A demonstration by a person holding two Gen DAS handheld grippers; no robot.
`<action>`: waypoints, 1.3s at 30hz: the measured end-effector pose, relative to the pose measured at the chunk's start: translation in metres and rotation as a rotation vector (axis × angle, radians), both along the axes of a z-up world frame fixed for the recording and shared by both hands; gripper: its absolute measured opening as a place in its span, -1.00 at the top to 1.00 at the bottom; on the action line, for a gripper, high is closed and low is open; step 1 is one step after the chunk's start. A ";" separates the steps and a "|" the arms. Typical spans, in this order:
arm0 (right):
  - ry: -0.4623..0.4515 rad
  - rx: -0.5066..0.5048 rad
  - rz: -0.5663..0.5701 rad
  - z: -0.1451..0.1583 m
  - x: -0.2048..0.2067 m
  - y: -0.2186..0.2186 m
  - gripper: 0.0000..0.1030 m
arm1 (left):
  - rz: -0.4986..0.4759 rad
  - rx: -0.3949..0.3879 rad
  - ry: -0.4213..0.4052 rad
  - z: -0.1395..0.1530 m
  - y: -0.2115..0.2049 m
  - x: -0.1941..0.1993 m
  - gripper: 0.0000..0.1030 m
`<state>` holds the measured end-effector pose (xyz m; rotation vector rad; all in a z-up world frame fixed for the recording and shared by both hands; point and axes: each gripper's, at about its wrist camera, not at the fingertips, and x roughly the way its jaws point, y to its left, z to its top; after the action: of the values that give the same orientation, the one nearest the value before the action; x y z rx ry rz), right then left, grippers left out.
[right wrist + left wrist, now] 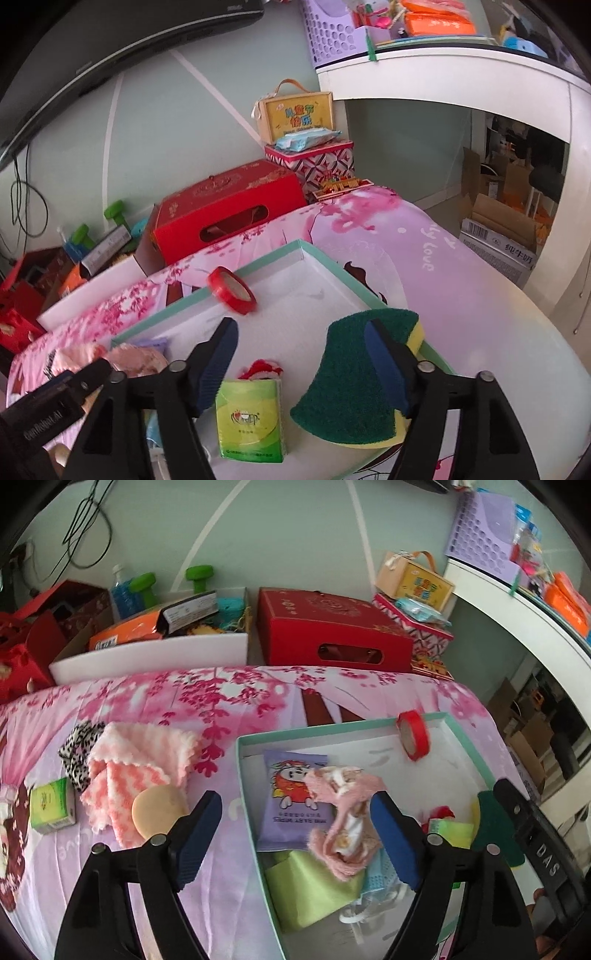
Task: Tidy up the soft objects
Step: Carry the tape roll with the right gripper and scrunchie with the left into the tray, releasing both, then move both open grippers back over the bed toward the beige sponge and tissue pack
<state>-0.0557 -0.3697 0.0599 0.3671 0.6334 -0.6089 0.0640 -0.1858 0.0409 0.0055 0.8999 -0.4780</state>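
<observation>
Jaws of both the left gripper [295, 834] and right gripper [301, 363] are spread, nothing gripped. Pink sock [345, 812] and sponge [354, 373] lie in the box [334, 264]; the propped sponge could be tipped out if brushed.

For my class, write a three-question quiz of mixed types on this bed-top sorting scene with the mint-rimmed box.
1. True or false: the red tape roll leans against the far wall of the mint-rimmed cardboard box.
2. Which lies outside the box, on the bedsheet? A) the green and yellow scouring sponge B) the pink and white striped towel C) the purple wet-wipes pack
3. Fill in: the right tool hangs over the box with its jaws ____.

Key: 1 true; 2 B; 3 open.
</observation>
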 end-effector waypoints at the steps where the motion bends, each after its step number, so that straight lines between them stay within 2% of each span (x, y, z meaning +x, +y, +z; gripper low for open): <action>1: 0.007 0.000 0.005 -0.001 0.001 0.001 -0.56 | 0.010 0.001 0.003 0.000 0.001 0.001 -0.62; 4: 0.030 -0.005 0.022 -0.004 0.005 0.003 -0.67 | 0.044 0.011 0.006 -0.001 0.006 0.004 -0.63; 5: 0.038 -0.007 0.024 -0.005 0.006 0.004 -0.78 | 0.050 0.010 0.007 -0.001 0.007 0.004 -0.63; 6: 0.052 -0.008 0.027 -0.006 0.008 0.004 -1.00 | 0.058 0.008 0.007 -0.001 0.009 0.005 -0.63; 8: 0.066 -0.012 0.034 -0.009 0.010 0.006 -1.00 | 0.071 0.006 0.002 0.000 0.011 0.005 -0.71; 9: 0.076 -0.012 0.035 -0.010 0.011 0.007 -1.00 | 0.078 0.005 0.000 0.000 0.012 0.005 -0.90; 10: 0.087 -0.013 0.035 -0.010 0.012 0.007 -1.00 | 0.083 0.005 -0.001 0.000 0.013 0.006 -0.98; 21: 0.121 -0.021 0.054 -0.015 0.019 0.013 -1.00 | 0.141 0.030 0.005 -0.005 0.021 0.011 -0.98; 28: 0.144 -0.023 0.057 -0.017 0.021 0.014 -1.00 | 0.165 0.083 0.011 -0.010 0.026 0.015 -0.98; 34: 0.152 -0.015 0.064 -0.018 0.022 0.016 -1.00 | 0.179 0.094 0.037 -0.015 0.032 0.019 -0.98; 39: 0.148 -0.014 0.079 -0.010 0.023 0.022 -1.00 | 0.188 0.130 0.046 -0.015 0.041 0.021 -0.98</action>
<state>-0.0327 -0.3475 0.0497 0.2839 0.7811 -0.5685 0.0845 -0.1452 0.0258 0.0283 0.9649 -0.2452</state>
